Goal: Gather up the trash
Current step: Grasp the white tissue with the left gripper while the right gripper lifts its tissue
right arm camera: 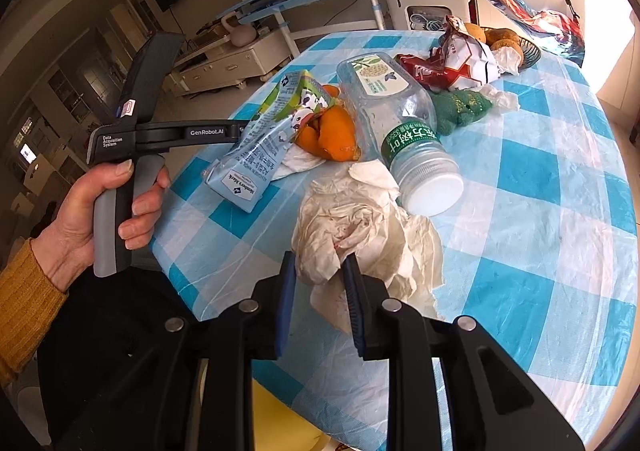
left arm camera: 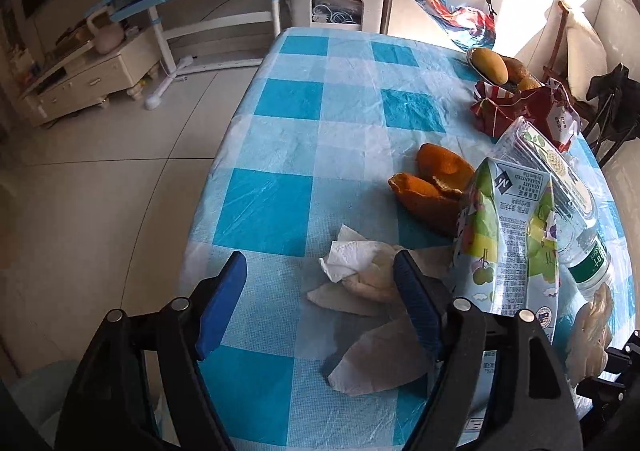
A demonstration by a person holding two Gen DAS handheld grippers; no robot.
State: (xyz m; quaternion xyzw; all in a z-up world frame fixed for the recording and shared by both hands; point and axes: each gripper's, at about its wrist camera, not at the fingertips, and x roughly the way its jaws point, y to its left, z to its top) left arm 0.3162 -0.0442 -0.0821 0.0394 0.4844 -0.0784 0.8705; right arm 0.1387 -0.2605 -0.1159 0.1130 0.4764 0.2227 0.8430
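Your left gripper [right arm camera: 240, 129] is hidden at the fingertips in the right wrist view: the carton [right arm camera: 264, 139] covers them. In the left wrist view that carton [left arm camera: 508, 239] blocks the lower part of the bottle [left arm camera: 560, 187] and one end of the peel [left arm camera: 432, 183]. Tissue [left arm camera: 360, 275] runs behind your right-hand finger [left arm camera: 416, 303] there, so its full extent cannot be told. The basket [right arm camera: 528, 51] is partly covered by the wrapper [right arm camera: 456, 59]. Small print on the carton cannot be read.
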